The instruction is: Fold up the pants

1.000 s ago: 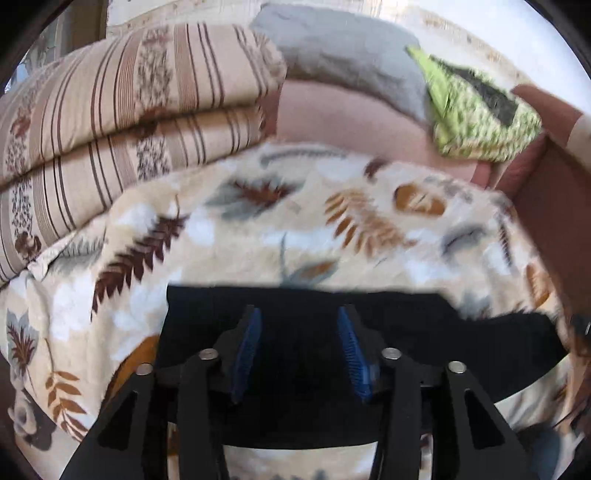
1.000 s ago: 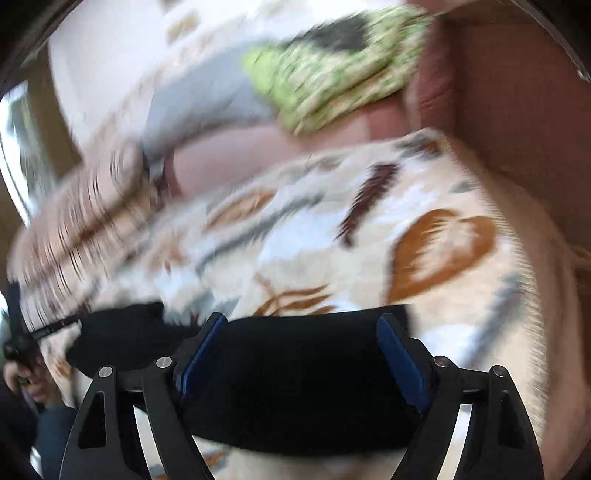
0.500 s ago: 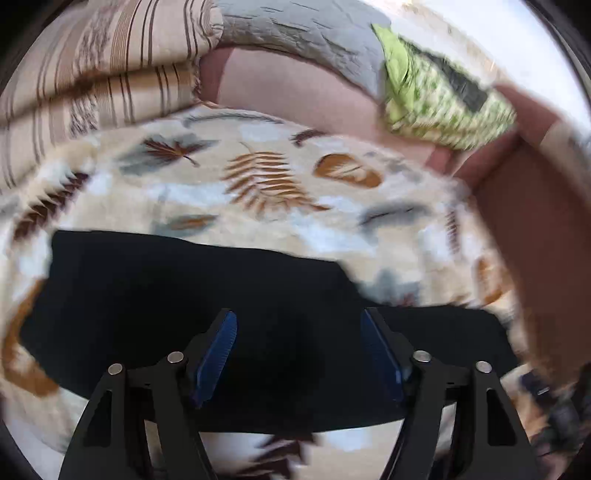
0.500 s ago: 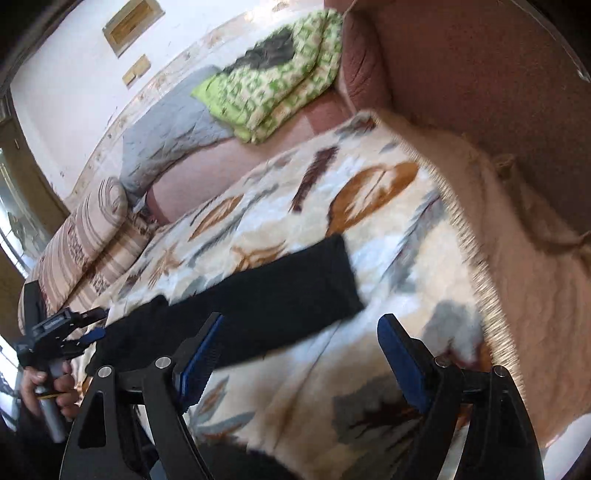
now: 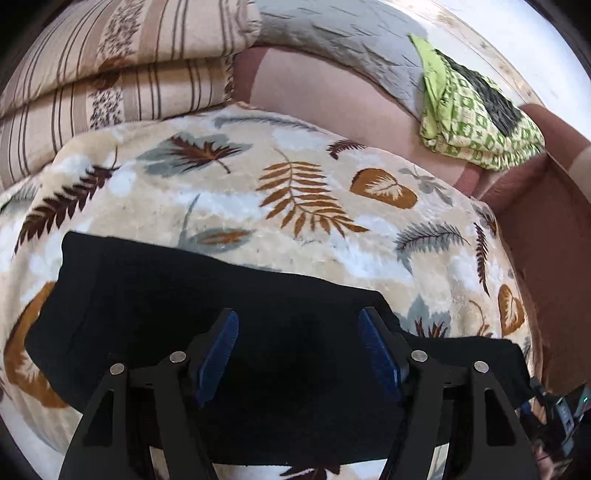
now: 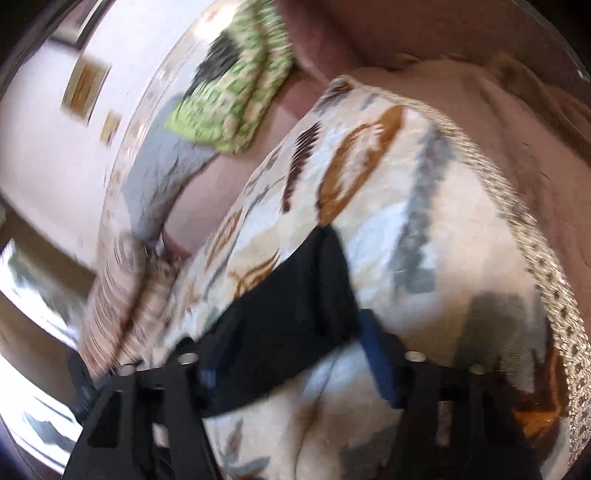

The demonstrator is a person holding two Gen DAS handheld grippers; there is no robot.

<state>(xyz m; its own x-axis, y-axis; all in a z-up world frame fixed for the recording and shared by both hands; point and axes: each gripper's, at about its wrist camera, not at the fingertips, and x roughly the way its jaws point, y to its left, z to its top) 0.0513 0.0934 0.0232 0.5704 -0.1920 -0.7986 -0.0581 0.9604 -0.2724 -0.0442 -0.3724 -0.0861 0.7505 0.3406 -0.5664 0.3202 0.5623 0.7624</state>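
Black pants point(image 5: 177, 295) lie flat across a leaf-print blanket point(image 5: 295, 177) on a sofa. My left gripper point(image 5: 298, 321) hovers over the wide part of the pants. It is open, and its blue pads point(image 5: 218, 354) stand apart with only dark cloth below them. In the blurred right wrist view, the narrow leg end of the pants point(image 6: 295, 295) lies between the fingers of my right gripper point(image 6: 295, 347). Its jaws are closing around that end, but a gap still shows and the pads do not press the cloth.
Striped folded quilts point(image 5: 110, 74) are stacked at the back left. A grey pillow point(image 5: 332, 33) and a green patterned cloth point(image 5: 476, 122) lie behind the blanket. The brown sofa arm point(image 5: 546, 240) rises on the right. The blanket's fringed edge point(image 6: 535, 240) runs beside it.
The left jaws have widened and the gripper has dropped closer over the pants. The right gripper has rolled and come down onto the leg end, and its jaws have narrowed.
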